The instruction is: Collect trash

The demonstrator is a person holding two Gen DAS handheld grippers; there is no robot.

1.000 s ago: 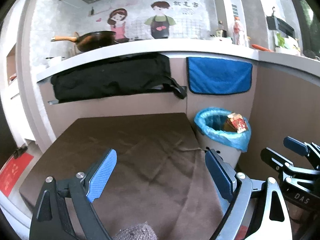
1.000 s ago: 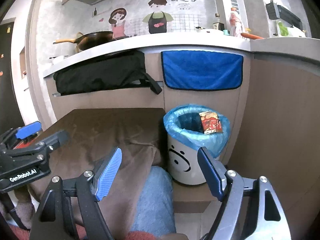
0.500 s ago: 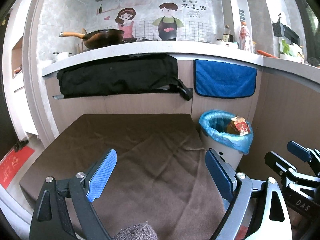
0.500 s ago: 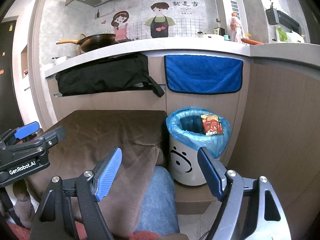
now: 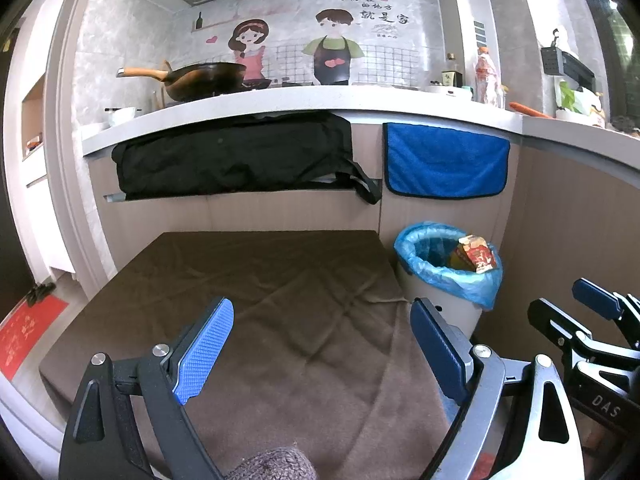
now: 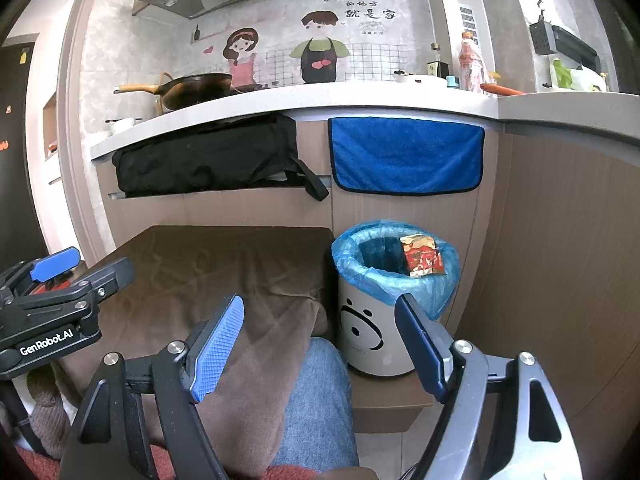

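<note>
The left gripper (image 5: 320, 344) stood wide open with nothing between its blue, cross-hatched pads, and the right gripper (image 6: 320, 340) was spread just as wide and just as empty. Over the last second neither had closed or taken anything; the view had only tipped a little, so that more of the bare cloth came into sight and the bin sat slightly lower and farther off. By my reading that meant the collecting was done or at a pause, since no loose trash showed anywhere within reach.

Directly beneath and ahead of the left gripper lay the brown cloth (image 5: 280, 288), soft and matte, creased in shallow diagonal folds over a flat low surface. Ahead and to that gripper's right, and straight ahead just past the right gripper's right finger, stood the trash bin (image 6: 372, 340), a smooth white cylinder with a printed face, lined with a thin, crinkled blue bag (image 6: 348, 256). A glossy red snack wrapper (image 6: 422, 260) leaned inside its rim. Beyond hung a plush blue towel (image 6: 404, 156) and a limp black bag (image 6: 208, 156) under the pale countertop.
</note>
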